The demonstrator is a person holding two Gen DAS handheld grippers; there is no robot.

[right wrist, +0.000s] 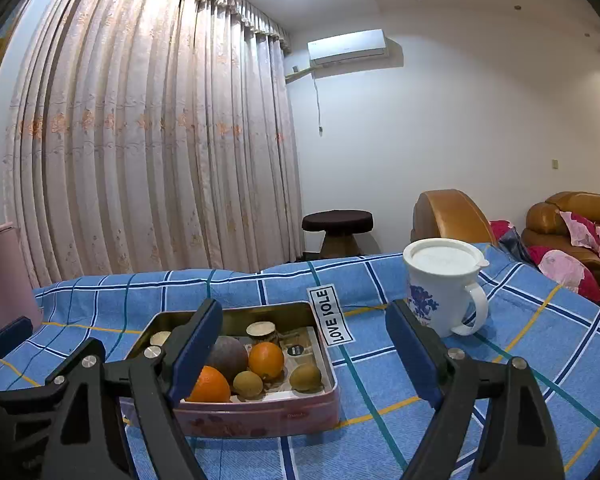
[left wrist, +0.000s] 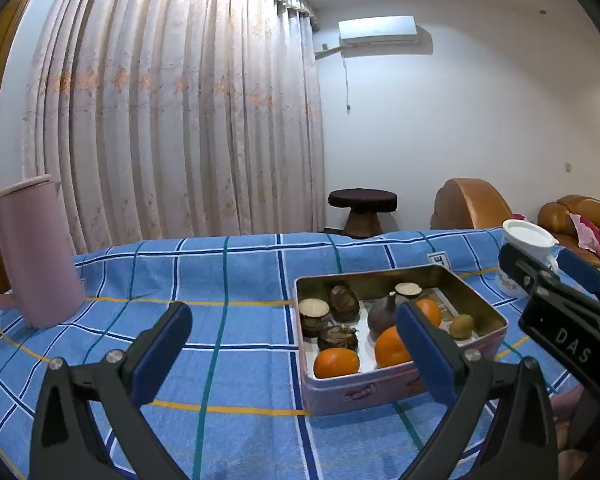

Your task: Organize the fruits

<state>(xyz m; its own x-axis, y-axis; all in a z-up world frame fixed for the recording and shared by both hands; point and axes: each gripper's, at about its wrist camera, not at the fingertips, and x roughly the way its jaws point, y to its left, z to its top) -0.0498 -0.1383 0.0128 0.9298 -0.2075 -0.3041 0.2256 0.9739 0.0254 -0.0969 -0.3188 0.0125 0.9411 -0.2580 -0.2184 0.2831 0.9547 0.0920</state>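
Observation:
A pink metal tin (left wrist: 364, 394) (right wrist: 260, 416) stands on the blue checked cloth. It holds oranges (left wrist: 336, 362) (right wrist: 266, 360), a purple round fruit (left wrist: 382, 314) (right wrist: 228, 354), brown kiwis (left wrist: 462, 325) (right wrist: 306, 377) and several dark brown pieces (left wrist: 343, 303). My left gripper (left wrist: 296, 340) is open and empty, hovering at the tin's near left edge. My right gripper (right wrist: 304, 350) is open and empty, above the tin's right side; it also shows in the left wrist view (left wrist: 540, 268).
A pink jug (left wrist: 28, 256) stands at the left on the cloth. A white lidded mug (right wrist: 444, 286) stands right of the tin. A "LOVE" label (right wrist: 331, 315) lies behind the tin. Curtain, stool (right wrist: 337, 226) and brown sofas are beyond.

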